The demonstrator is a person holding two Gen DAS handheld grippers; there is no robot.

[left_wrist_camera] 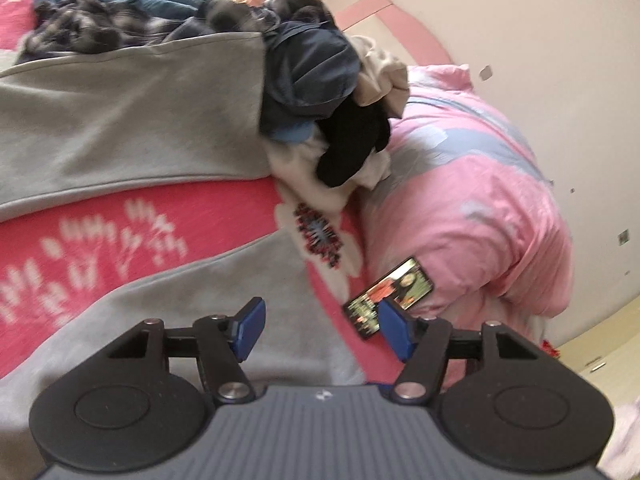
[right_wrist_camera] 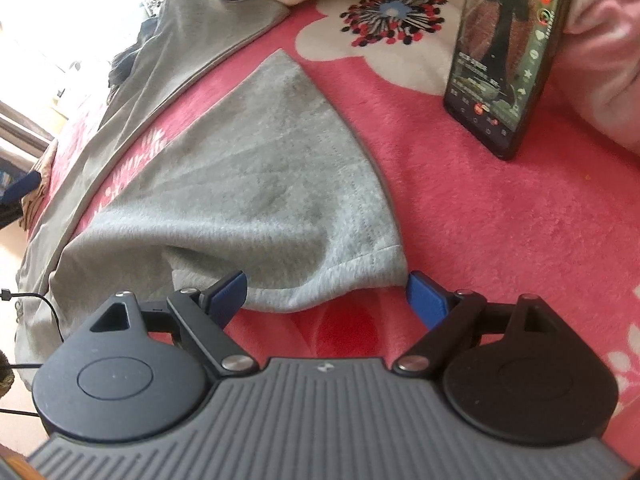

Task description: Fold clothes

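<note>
Grey trousers [right_wrist_camera: 248,184] lie at your twelve o'clock; your left gripper [left_wrist_camera: 320,326] and right gripper [right_wrist_camera: 326,300] jaws gape, empty.

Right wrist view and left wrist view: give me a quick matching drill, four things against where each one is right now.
Things:
1. grey trousers
2. phone
3. clothes pile
4. right gripper

Places:
A. propped against the pink quilt
B. heaped at the far side of the bed
C. spread flat on the red blanket
D. open at the trouser hem

Pairs: 1-C, 2-A, 3-B, 4-D
</note>
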